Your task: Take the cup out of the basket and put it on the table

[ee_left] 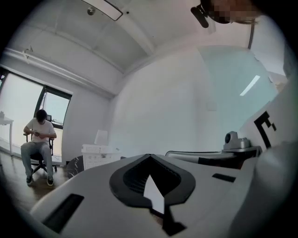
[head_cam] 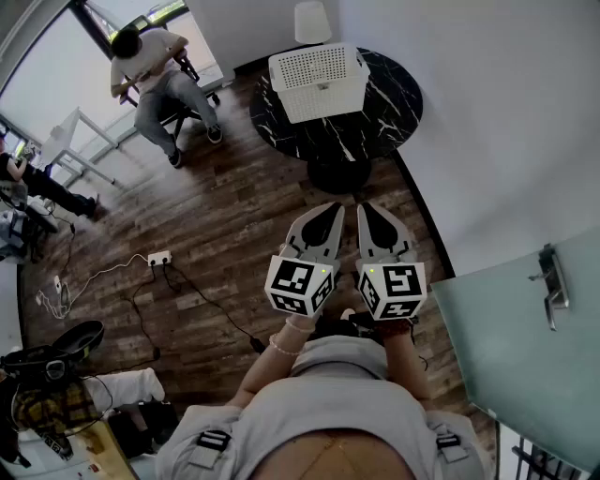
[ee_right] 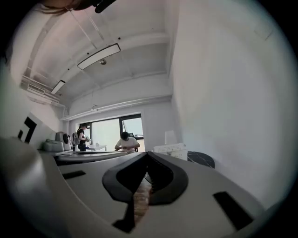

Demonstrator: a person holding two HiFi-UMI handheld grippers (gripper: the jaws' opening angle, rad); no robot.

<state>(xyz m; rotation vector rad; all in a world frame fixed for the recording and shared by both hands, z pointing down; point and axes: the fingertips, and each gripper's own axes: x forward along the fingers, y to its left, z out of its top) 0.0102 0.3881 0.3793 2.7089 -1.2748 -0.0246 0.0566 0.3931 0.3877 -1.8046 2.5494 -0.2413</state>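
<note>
A white perforated basket [head_cam: 319,82] stands on the round black marble table [head_cam: 384,122] at the top of the head view. A tall white cup [head_cam: 312,21] rises at the basket's far side; whether it stands inside the basket I cannot tell. The basket [ee_left: 98,155] and cup [ee_left: 101,137] also show far off in the left gripper view, and the basket [ee_right: 170,149] in the right gripper view. My left gripper [head_cam: 330,208] and right gripper [head_cam: 367,207] are held side by side near my body, well short of the table. Both are shut and hold nothing.
A person sits on a chair [head_cam: 155,70] by the window at the far left. A power strip [head_cam: 157,257] and cables lie on the wooden floor. A white wall runs along the right, with a glass door and its handle [head_cam: 553,281]. Bags lie at bottom left.
</note>
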